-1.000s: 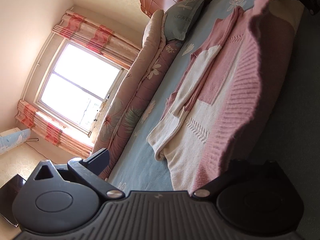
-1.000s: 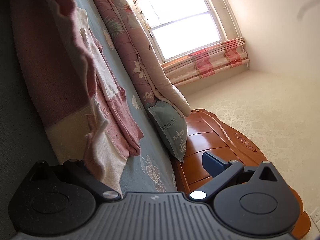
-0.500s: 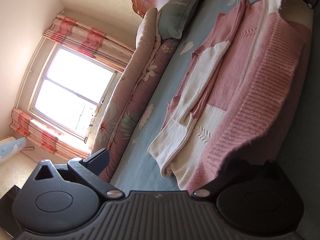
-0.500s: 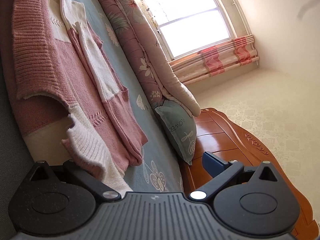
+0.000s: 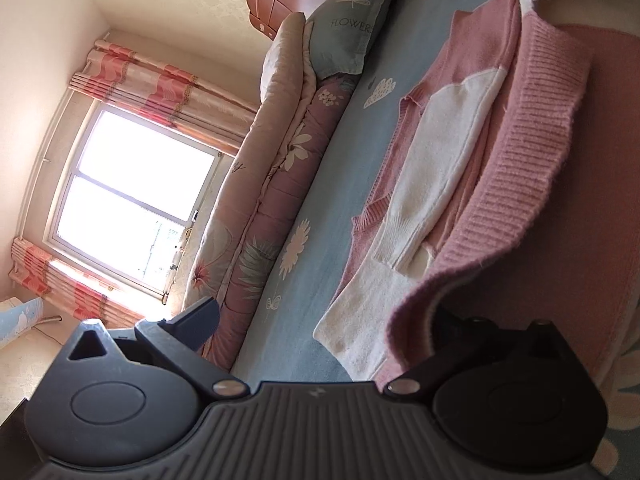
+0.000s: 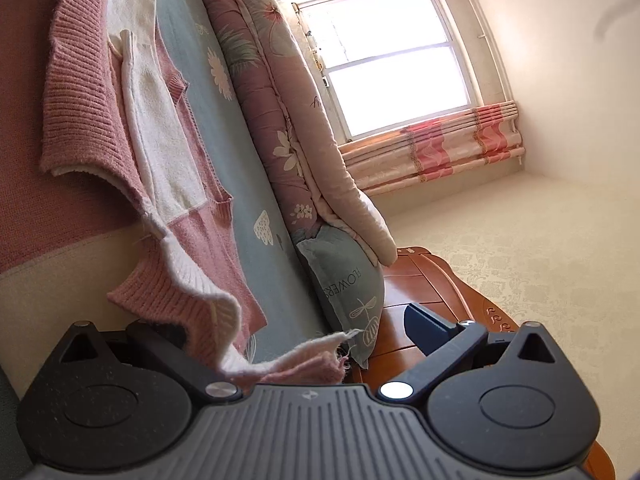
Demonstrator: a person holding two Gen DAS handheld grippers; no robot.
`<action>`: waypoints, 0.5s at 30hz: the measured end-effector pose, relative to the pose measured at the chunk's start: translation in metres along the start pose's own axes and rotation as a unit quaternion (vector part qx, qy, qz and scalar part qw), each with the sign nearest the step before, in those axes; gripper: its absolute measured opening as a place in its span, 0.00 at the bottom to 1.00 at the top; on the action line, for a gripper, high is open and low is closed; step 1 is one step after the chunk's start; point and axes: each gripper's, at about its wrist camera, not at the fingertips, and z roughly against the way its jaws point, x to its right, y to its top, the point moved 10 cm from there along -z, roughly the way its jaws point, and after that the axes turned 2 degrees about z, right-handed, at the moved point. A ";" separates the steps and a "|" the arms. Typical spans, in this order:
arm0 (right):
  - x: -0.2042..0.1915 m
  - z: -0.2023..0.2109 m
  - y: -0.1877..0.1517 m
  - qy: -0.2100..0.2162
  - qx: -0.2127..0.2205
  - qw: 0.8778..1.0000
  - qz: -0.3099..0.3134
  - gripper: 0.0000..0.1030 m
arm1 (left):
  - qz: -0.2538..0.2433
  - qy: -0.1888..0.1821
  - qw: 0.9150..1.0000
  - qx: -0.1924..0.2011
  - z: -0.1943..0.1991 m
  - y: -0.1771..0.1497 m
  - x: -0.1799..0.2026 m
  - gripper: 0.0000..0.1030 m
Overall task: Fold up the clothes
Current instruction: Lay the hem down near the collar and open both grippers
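Across the blue floral bedsheet point(image 5: 320, 184) the pink-and-white sweater point(image 5: 432, 184) lies lengthways, its ribbed hem lifted between left gripper point(image 5: 320, 332) and right gripper point(image 6: 304, 340), both apparently spread wide with knit draped over one finger.

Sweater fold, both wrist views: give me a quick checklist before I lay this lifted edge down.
1. Left tongs gripping sweater: cannot tell; knit hides one finger, the other stands wide.
2. Right tongs gripping: cannot tell; fabric drapes between wide fingers.
3. Sleeve folded flat on the body: ok.
4. Lifted ribbed hem even: not ok, wavy and sagging.
5. Landing area on bedsheet free of the quilt and pillow: ok.
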 end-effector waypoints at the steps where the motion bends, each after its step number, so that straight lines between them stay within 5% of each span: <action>1: 0.003 -0.007 0.001 -0.007 -0.002 1.000 0.002 1.00 | -0.001 0.005 1.000 -0.002 -0.008 0.002 -0.003 1.00; 7: 0.011 -0.050 -0.005 -0.017 -0.029 0.999 -0.014 1.00 | 0.012 0.026 0.999 -0.022 -0.053 0.002 -0.014 1.00; 11: 0.009 -0.059 -0.020 0.052 -0.044 0.995 -0.077 1.00 | 0.084 -0.048 0.994 -0.048 -0.061 -0.009 -0.008 1.00; 13: 0.004 -0.052 -0.025 0.127 -0.032 0.984 -0.122 1.00 | 0.149 -0.117 0.980 -0.055 -0.056 -0.017 -0.004 1.00; 15: -0.005 -0.037 -0.028 0.199 -0.019 0.967 -0.156 1.00 | 0.227 -0.194 0.953 -0.051 -0.043 -0.023 -0.003 1.00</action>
